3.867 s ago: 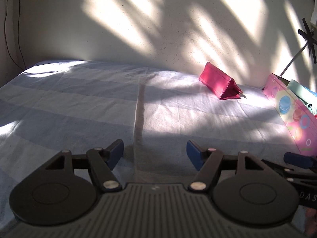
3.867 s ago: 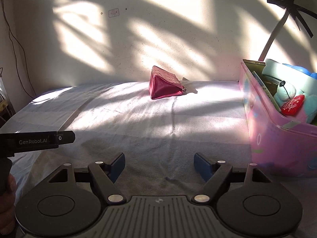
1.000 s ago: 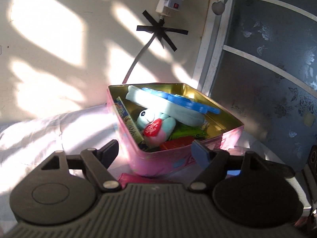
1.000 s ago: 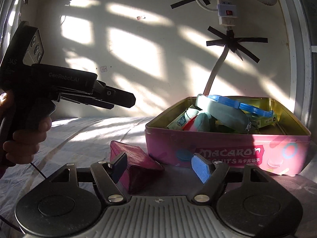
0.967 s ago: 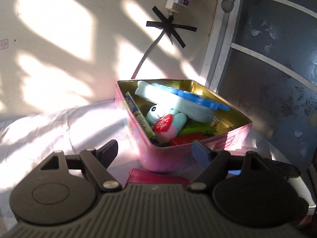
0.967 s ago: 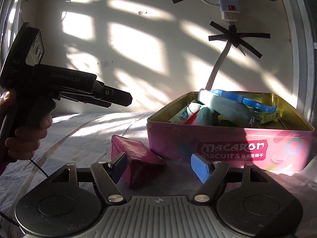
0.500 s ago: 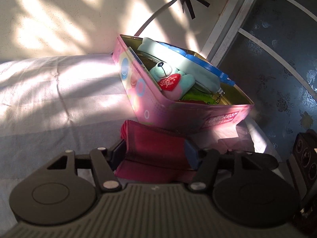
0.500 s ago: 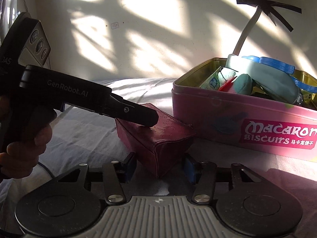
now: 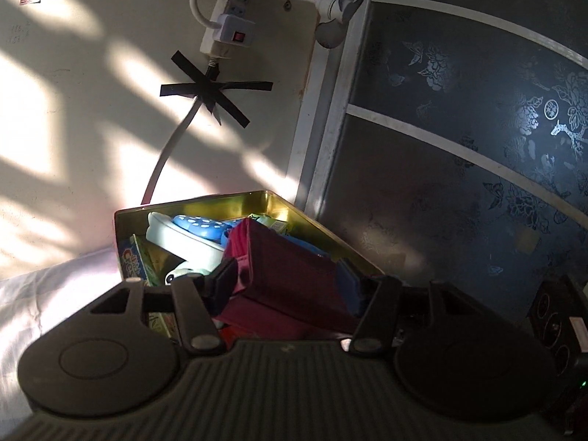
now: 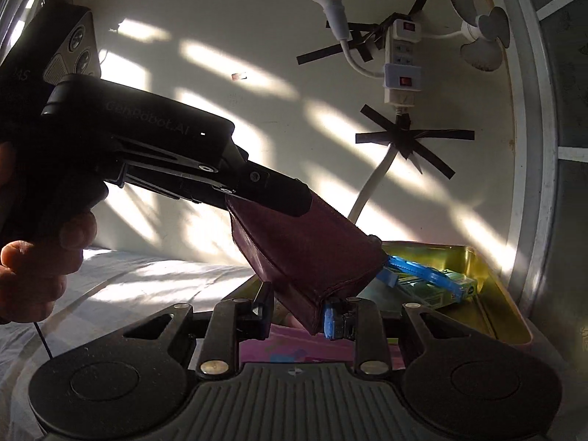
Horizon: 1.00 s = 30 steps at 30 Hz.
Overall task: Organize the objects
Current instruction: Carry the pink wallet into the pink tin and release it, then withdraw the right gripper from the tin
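pouch now lifted, tilted down toward tin

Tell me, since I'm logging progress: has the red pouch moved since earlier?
Yes. The red pouch went from the bedsheet up over the open pink tin, held by both grippers.

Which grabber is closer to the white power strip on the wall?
Can't tell. Both the left gripper and right gripper clamp the red pouch above the tin, well below the power strip.
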Tool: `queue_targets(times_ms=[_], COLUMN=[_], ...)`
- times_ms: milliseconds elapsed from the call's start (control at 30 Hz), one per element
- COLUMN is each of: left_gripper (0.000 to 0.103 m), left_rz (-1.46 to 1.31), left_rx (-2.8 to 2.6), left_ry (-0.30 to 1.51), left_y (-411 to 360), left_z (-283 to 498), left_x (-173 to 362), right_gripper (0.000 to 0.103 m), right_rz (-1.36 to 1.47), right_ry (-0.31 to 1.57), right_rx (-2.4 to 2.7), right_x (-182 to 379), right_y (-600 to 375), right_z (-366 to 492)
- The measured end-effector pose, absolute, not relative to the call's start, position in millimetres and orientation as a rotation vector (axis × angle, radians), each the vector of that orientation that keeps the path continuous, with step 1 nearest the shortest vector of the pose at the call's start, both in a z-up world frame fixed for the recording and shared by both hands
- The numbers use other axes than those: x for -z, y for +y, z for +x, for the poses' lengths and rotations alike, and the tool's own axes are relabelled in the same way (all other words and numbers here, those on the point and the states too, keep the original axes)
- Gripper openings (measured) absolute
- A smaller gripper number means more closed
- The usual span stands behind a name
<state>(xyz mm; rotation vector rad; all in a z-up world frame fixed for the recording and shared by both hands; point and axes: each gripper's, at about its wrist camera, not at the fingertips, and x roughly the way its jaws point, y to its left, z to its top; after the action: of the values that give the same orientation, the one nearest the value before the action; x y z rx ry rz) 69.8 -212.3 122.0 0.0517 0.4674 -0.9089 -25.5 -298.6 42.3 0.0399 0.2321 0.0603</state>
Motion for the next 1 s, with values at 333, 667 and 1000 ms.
queue_targets(times_ms=[333, 667, 1000], left_gripper=[0.07, 0.078, 0.079], left_rz=[0.159, 0.205, 0.215], left_rx=[0.849, 0.633, 0.524], left_ry=[0.523, 0.507, 0.494], left_y=[-319.6, -313.1, -271.9], left_z=[121.2, 126.3, 94.0], left_x=[-93.3, -78.7, -86.0], right_gripper=[0.025, 0.057, 0.062], right_rz=[0.098, 0.18, 0.252], right_ry=[0.338, 0.372, 0.267], right_rx=[0.116, 0.212, 0.239], right_x=[-17.8, -2.5, -13.9], right_y=[-382.0, -411.3, -395.4], right_z=[36.5, 63.3, 14.6])
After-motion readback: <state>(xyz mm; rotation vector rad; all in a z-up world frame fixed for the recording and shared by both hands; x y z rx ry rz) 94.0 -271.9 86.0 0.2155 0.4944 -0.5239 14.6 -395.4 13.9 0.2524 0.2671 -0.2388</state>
